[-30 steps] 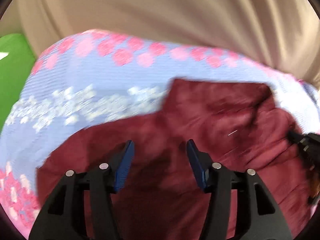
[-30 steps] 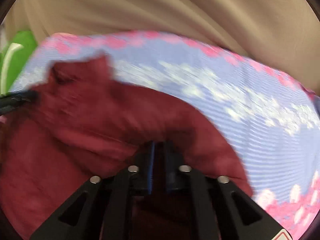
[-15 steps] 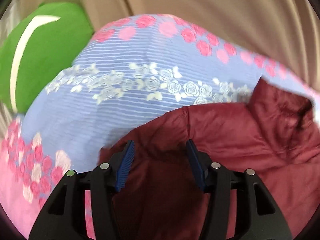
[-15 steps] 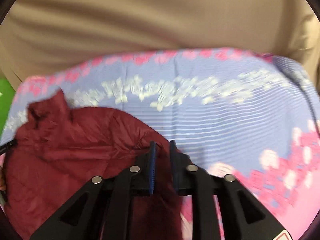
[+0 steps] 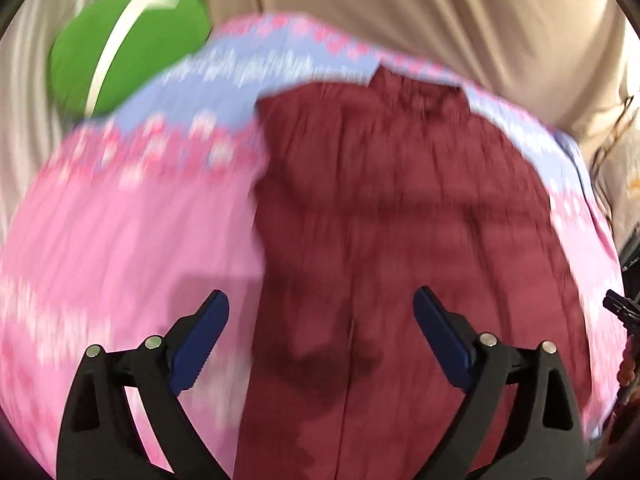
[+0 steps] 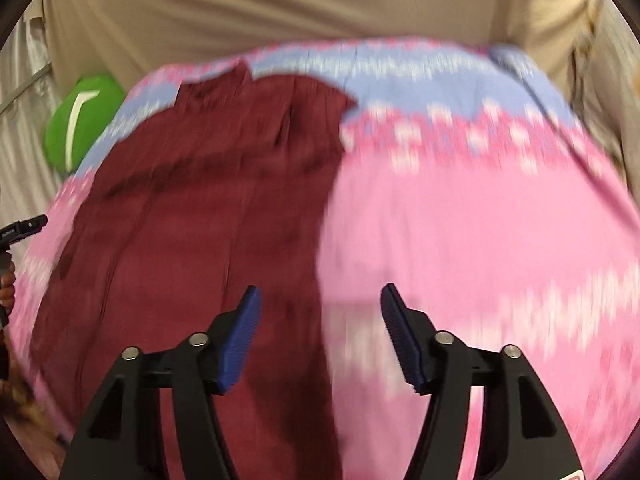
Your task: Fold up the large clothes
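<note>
A dark red padded jacket [image 5: 400, 208] lies spread flat on a pink and blue flowered bedspread [image 5: 120, 240], collar at the far end. It also shows in the right wrist view [image 6: 208, 208]. My left gripper [image 5: 320, 320] is open and empty above the jacket's near part. My right gripper [image 6: 320, 312] is open and empty above the jacket's right edge, where it meets the bedspread [image 6: 480, 232]. Both views are blurred by motion.
A green cushion [image 5: 128, 36] with a white stripe lies at the bed's far left, also seen in the right wrist view [image 6: 80, 120]. Beige curtain [image 6: 280, 8] hangs behind the bed. The other gripper's tip [image 6: 24, 228] shows at the left edge.
My right gripper has opened and let go of the jacket. Both grippers have pulled back toward the near end, so the whole jacket now shows. The left jaws stand wider.
</note>
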Motion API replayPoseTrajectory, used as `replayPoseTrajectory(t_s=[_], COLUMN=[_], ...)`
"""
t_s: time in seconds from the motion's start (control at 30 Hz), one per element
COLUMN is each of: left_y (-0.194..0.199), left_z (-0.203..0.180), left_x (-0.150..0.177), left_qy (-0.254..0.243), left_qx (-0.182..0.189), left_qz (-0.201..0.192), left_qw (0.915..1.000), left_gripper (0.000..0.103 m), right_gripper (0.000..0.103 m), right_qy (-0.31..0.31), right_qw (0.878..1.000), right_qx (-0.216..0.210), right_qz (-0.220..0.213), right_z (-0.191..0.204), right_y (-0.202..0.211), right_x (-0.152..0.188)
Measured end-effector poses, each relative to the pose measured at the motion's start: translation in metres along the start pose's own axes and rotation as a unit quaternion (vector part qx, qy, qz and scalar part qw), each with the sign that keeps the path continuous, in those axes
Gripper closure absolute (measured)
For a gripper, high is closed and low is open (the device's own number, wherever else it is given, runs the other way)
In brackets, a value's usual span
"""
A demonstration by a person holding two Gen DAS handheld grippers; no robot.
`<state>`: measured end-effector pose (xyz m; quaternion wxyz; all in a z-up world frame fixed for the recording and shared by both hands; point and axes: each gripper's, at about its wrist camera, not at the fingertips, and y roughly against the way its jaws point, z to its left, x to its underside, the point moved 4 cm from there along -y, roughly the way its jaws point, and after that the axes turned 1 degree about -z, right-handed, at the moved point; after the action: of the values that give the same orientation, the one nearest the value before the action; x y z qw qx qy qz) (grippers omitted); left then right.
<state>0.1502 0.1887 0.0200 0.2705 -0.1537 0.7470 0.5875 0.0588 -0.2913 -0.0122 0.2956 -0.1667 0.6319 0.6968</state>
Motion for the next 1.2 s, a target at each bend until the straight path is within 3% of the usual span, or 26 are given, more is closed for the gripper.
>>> replayPoseTrajectory(t_s=[0.1, 0.23, 0.33, 0.5, 0.53, 0.57, 0.6, 0.63, 0.67, 0.7, 0.83, 0.93, 1.07, 1.2], left_y=[0.006, 0.012, 0.011, 0.022, 0.023, 0.024, 0.027, 0.027, 0.029, 0.031, 0.067, 0.115, 0.177, 0.235], left_z=[0.023, 0.045, 0.051, 0.034, 0.034, 0.031, 0.028, 0.026, 0.024, 0.023, 0.017, 0.008, -0.007, -0.009], left_x=[0.055, 0.108, 0.131, 0.147, 0.147, 0.148, 0.148, 0.149, 0.150, 0.149, 0.140, 0.123, 0.107, 0.094], left_qy=[0.040, 0.097, 0.119, 0.085, 0.085, 0.085, 0.083, 0.085, 0.093, 0.096, 0.096, 0.089, 0.068, 0.067], left_qx=[0.002, 0.011, 0.018, 0.033, 0.042, 0.052, 0.059, 0.070, 0.088, 0.094, 0.124, 0.159, 0.182, 0.195], left_qz=[0.049, 0.075, 0.084, 0.084, 0.085, 0.083, 0.082, 0.084, 0.087, 0.083, 0.019, -0.053, -0.141, -0.226], left_qw=[0.9980, 0.9924, 0.9892, 0.9922, 0.9919, 0.9916, 0.9915, 0.9903, 0.9880, 0.9875, 0.9873, 0.9818, 0.9707, 0.9519], left_gripper=[0.012, 0.012, 0.012, 0.012, 0.017, 0.023, 0.040, 0.066, 0.079, 0.096, 0.101, 0.102, 0.102, 0.102], right_gripper=[0.039, 0.039, 0.036, 0.036, 0.038, 0.047, 0.056, 0.073, 0.088, 0.094, 0.100, 0.101, 0.101, 0.101], right_qy=[-0.024, -0.053, -0.060, -0.060, -0.056, -0.052, -0.048, -0.048, -0.050, -0.056, -0.028, -0.022, -0.031, -0.045], right_qw=[0.999, 0.994, 0.994, 0.990, 0.991, 0.991, 0.992, 0.992, 0.992, 0.992, 0.993, 0.987, 0.965, 0.939], right_qx=[-0.017, -0.033, -0.051, -0.104, -0.105, -0.105, -0.105, -0.103, -0.104, -0.109, -0.109, -0.110, -0.110, -0.117], right_qz=[0.046, 0.092, 0.074, 0.067, 0.065, 0.060, 0.055, 0.053, 0.052, 0.043, -0.028, -0.115, -0.238, -0.320], right_z=[-0.010, -0.018, -0.016, 0.002, 0.005, 0.009, 0.011, 0.013, 0.011, 0.011, 0.017, 0.019, 0.020, 0.015], right_y=[0.009, 0.011, 0.022, 0.029, 0.029, 0.030, 0.030, 0.030, 0.029, 0.031, 0.066, 0.111, 0.176, 0.224], right_x=[0.054, 0.115, 0.134, 0.145, 0.146, 0.146, 0.146, 0.145, 0.144, 0.143, 0.129, 0.111, 0.090, 0.083])
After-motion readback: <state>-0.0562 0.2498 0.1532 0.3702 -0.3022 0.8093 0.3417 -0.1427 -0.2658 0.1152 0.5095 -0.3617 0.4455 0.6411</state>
